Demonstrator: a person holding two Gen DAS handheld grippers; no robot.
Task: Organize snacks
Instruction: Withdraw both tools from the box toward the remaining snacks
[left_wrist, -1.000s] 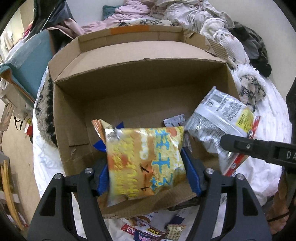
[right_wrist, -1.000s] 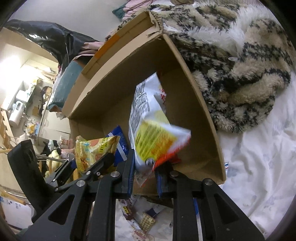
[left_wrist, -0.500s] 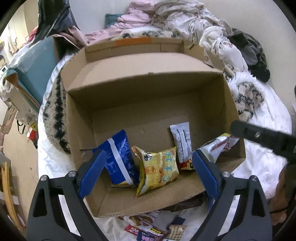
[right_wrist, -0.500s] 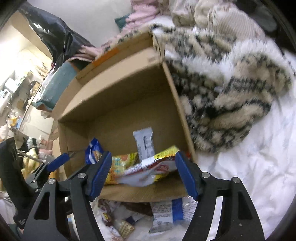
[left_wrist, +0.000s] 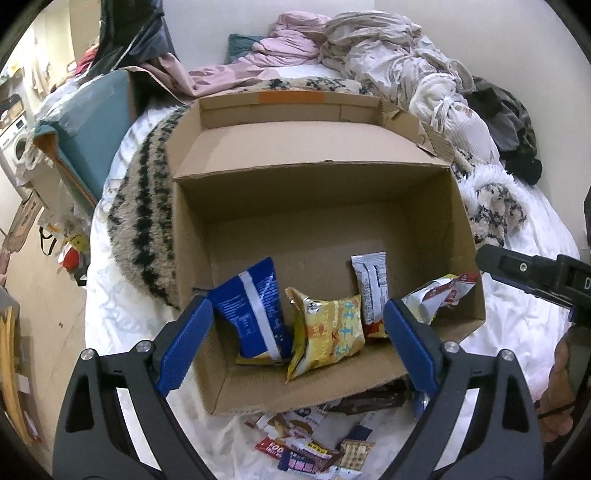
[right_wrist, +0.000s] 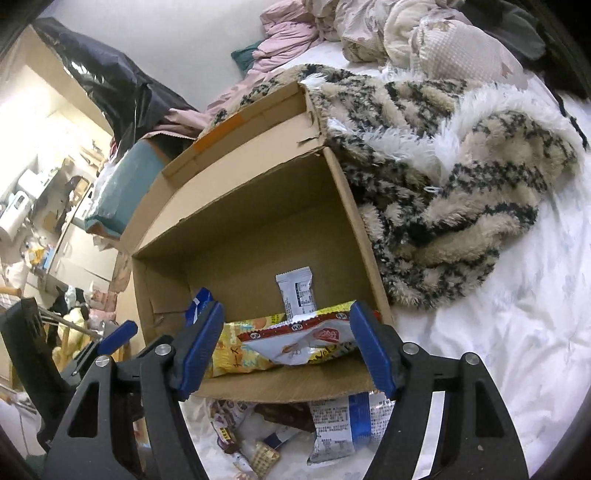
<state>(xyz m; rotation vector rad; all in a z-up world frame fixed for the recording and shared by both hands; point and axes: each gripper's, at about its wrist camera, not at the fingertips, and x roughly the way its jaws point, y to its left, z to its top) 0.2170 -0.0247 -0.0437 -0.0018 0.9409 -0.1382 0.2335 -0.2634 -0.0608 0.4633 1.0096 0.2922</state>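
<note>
An open cardboard box (left_wrist: 317, 199) lies on the bed. Inside it are a blue packet (left_wrist: 251, 306), a yellow packet (left_wrist: 328, 332), a small silver bar (left_wrist: 371, 280) and a white-and-red packet (left_wrist: 439, 295) at the right wall. My left gripper (left_wrist: 295, 347) is open and empty above the box's near edge. My right gripper (right_wrist: 286, 349) is open and empty over the same edge; the white-and-red packet (right_wrist: 303, 341), yellow packet (right_wrist: 240, 350) and silver bar (right_wrist: 297, 291) lie beyond it. Loose snacks (left_wrist: 314, 439) lie on the sheet in front of the box (right_wrist: 258, 229).
A furry patterned blanket (right_wrist: 454, 184) lies right of the box. Piled clothes (left_wrist: 369, 55) sit behind it. A teal box (left_wrist: 92, 122) stands at the left. A blue-and-silver packet (right_wrist: 340, 424) and other wrappers lie on the white sheet (right_wrist: 498, 332).
Both grippers opened and let their packets drop into the box: the yellow one from the left, the white-and-red one from the right. Both grippers then drew back from the box.
</note>
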